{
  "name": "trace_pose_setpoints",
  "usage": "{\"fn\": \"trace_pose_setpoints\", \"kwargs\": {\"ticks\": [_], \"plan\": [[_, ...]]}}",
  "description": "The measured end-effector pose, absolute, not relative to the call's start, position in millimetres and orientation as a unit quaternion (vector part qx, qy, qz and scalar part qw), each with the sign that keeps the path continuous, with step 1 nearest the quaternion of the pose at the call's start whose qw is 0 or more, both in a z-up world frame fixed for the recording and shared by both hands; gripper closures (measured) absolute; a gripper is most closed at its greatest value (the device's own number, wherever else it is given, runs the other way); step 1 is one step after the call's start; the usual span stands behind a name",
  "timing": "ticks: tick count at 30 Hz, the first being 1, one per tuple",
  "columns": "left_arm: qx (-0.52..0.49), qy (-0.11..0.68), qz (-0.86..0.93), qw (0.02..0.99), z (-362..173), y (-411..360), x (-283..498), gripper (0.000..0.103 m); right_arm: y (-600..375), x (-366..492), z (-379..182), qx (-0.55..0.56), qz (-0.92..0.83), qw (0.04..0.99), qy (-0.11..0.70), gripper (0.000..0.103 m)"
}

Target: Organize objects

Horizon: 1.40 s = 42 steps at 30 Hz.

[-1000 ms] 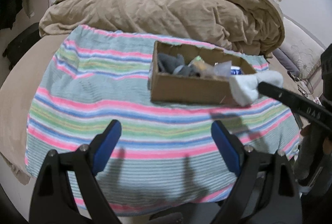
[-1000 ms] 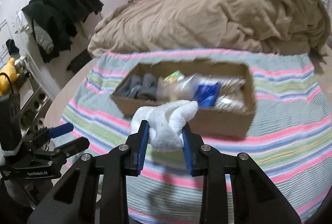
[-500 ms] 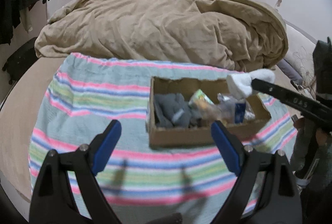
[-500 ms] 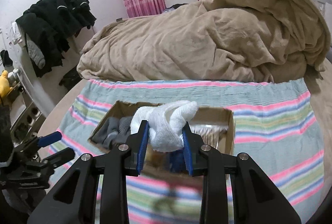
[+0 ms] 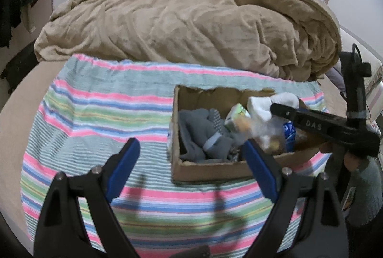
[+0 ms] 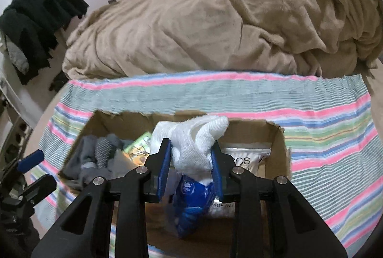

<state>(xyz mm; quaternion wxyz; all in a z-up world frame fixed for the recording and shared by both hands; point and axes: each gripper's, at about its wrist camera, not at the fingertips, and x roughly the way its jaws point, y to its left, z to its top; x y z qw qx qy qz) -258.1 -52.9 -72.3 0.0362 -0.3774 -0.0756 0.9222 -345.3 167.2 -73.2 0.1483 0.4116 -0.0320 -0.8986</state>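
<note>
While the right claw (image 6: 191,169) pinches the white sock (image 6: 191,138) over the cardboard box (image 6: 278,150), a drop could snag its right wall; left claw (image 5: 189,169) spread, empty.

A cardboard box (image 6: 278,157) sits on a striped towel (image 5: 103,100) spread over the bed, in front of a heaped blanket (image 5: 182,28). Inside it, socks (image 5: 203,136) lie at the left and packets (image 6: 246,157) to the right.
</note>
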Motion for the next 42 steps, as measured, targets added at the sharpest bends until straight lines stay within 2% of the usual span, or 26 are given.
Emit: {"fn": "trace_pose_setpoints", "kwargs": {"ticks": [8, 11, 13, 14, 29, 31, 39, 42], "plan": [[-0.386, -0.089, 0.918, 0.032, -77.4, -53.5, -251.6, 0.013, 171.8, -342.3, -80.2, 0.416, -0.899, 0.134, -0.036, 0.063], [-0.388, -0.088, 0.917, 0.031, -76.2, -53.8, -245.2, 0.013, 174.3, -337.2, -75.9, 0.412, -0.901, 0.130, -0.043, 0.057], [-0.388, -0.088, 0.917, 0.031, -73.5, -53.3, -239.5, 0.013, 176.4, -332.2, -72.1, 0.408, -0.903, 0.126, -0.047, 0.048], [-0.388, -0.089, 0.917, 0.032, -71.1, -52.8, -235.3, 0.013, 178.1, -327.5, -69.3, 0.405, -0.904, 0.127, -0.050, 0.046], [-0.381, -0.082, 0.920, 0.048, -33.7, -32.7, -178.8, 0.013, 187.1, -245.6, -29.3, 0.385, -0.913, 0.127, -0.046, 0.044], [-0.382, -0.072, 0.920, 0.051, -31.3, -26.5, -169.8, 0.013, 186.4, -234.6, -25.1, 0.384, -0.914, 0.128, -0.043, 0.036], [-0.379, -0.070, 0.922, 0.048, -22.3, -15.2, -139.3, 0.013, 186.5, -192.0, -5.6, 0.369, -0.920, 0.125, -0.034, 0.034], [-0.377, -0.077, 0.922, 0.045, -18.8, -14.6, -127.0, 0.013, 186.4, -177.9, -0.5, 0.365, -0.923, 0.121, -0.029, 0.028]]}}
